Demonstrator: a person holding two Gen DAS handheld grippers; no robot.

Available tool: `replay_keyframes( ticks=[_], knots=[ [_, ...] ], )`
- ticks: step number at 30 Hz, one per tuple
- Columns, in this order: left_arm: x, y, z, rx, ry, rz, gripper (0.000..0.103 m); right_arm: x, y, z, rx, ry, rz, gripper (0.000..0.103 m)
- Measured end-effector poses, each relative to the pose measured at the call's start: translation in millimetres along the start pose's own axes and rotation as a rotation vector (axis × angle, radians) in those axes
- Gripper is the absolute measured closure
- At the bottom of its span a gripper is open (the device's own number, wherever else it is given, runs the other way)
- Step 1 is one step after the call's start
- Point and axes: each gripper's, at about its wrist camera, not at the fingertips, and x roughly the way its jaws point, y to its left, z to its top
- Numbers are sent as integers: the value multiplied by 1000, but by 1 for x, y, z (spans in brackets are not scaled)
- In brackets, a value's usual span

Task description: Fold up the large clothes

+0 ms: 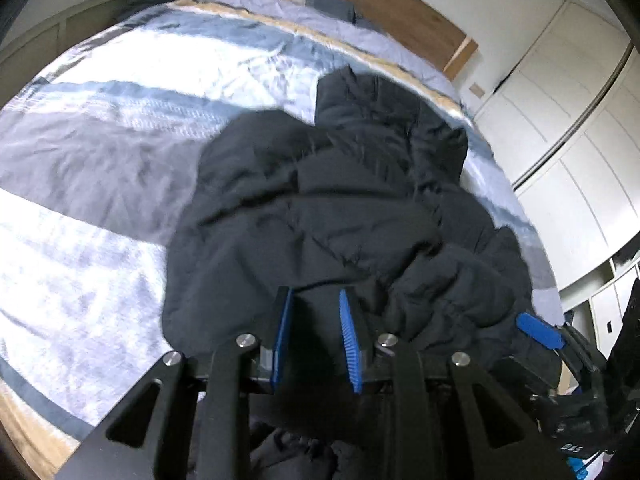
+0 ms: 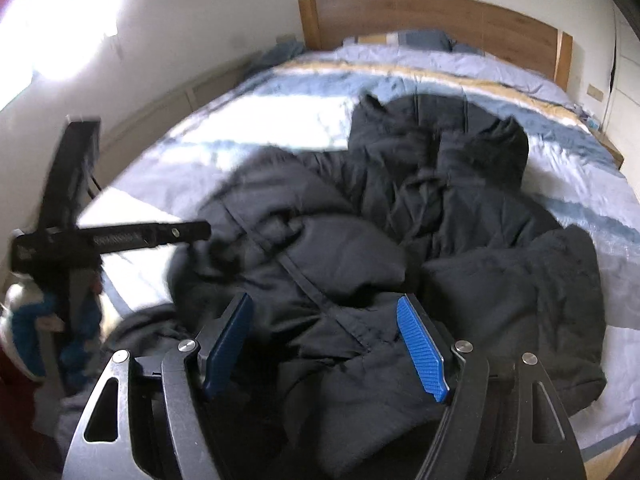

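Note:
A large black puffy jacket lies crumpled on the bed, its hood toward the headboard; it also fills the right wrist view. My left gripper sits over the jacket's near edge, its blue pads partly closed with black fabric between them. My right gripper is open, its blue pads wide apart over the jacket's near hem and zipper seam. The right gripper's blue pad shows at the right of the left wrist view. The left gripper's black frame shows at the left of the right wrist view.
The bed has a blue, white and tan striped cover and a wooden headboard. Pillows lie at its head. White wardrobe doors stand to the right. A low ledge along the wall runs to the left.

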Motion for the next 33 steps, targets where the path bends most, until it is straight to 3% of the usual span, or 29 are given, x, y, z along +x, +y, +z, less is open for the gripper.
replay_keyframes(
  ticks=[3,8,15,18,21,24,33],
  knots=[
    [19,-6,-17,29,32,3,73,16,-11,-15,5,48,-21,29],
    [17,-19,-30,79,39,24,71,18,-34,-41,29,91,-31,30],
    [-16,-48,-40,115,-7,-8,71,-11,-41,-49,43,57,-50,31],
    [-13,-57,-47,120,24,-3,71,-20,-49,-46,53,29,-75,30],
    [2,-66,-63,149,96,30,71,-12,-58,-49,57,68,-109,30],
    [1,-71,-73,158,98,55,71,2,-70,-62,68,145,-133,30],
    [-51,-78,-64,202,67,111,71,-46,-97,-77,163,64,-99,30]
  ],
)
